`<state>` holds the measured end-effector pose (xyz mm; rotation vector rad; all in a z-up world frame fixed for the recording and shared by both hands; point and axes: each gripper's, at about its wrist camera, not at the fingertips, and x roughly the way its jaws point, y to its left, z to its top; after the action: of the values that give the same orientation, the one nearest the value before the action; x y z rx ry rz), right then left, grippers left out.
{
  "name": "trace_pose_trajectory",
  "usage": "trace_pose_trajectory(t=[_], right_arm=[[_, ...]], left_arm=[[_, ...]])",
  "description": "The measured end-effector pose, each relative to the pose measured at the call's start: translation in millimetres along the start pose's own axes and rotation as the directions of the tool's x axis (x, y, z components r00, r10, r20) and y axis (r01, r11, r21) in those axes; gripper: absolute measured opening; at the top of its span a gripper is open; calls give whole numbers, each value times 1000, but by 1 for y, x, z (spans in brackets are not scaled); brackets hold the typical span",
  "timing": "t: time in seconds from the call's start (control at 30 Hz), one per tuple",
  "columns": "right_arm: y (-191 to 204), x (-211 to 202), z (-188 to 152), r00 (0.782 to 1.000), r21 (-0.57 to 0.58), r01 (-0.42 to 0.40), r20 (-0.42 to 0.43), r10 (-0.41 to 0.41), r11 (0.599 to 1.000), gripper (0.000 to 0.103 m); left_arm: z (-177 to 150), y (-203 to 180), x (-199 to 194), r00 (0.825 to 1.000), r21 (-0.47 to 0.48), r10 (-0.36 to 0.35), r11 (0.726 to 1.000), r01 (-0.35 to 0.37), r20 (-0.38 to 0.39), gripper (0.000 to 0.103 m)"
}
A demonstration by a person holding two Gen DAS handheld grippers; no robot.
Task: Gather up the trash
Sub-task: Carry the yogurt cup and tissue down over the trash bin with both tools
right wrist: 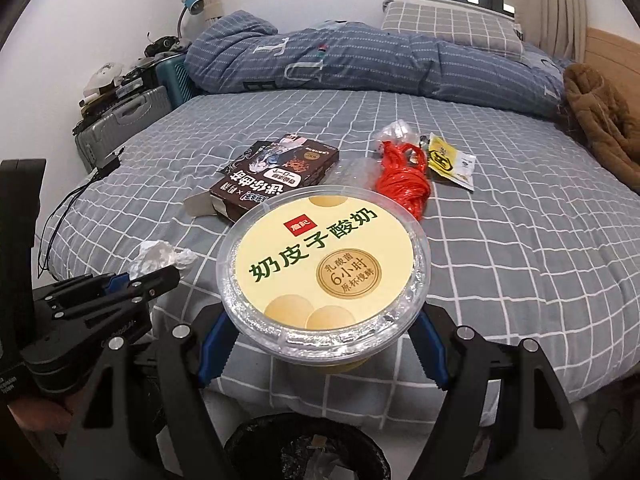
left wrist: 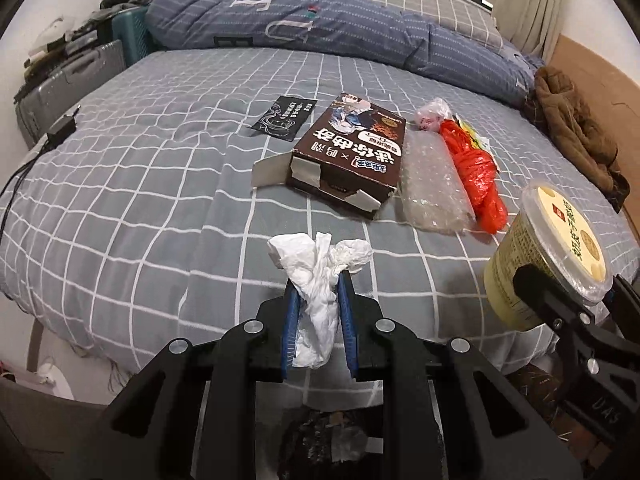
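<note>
left gripper (left wrist: 318, 284): jaws pinching a crumpled white tissue (left wrist: 320, 268), held above the near edge of the bed (left wrist: 160, 208) | right gripper (right wrist: 320, 344): jaws clamped on a yogurt tub (right wrist: 324, 272), above the bin (right wrist: 304, 448) | on bed: brown box (left wrist: 348, 152), bubble wrap (left wrist: 432, 184), red bag (left wrist: 478, 176)

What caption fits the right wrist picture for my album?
Right tool holds a round yellow-lidded plastic yogurt tub above a black trash bin.
</note>
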<state>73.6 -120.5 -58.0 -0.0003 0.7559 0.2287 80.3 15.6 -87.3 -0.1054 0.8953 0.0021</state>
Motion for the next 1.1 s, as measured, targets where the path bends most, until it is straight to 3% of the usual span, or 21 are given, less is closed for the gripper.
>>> trace_pose_trajectory(t=[1.1], right_arm=[[-16, -59, -38, 999, 29, 49, 13, -49, 998, 72]], left_arm=[[-52, -27, -47, 996, 22, -84, 996, 84, -20, 19]])
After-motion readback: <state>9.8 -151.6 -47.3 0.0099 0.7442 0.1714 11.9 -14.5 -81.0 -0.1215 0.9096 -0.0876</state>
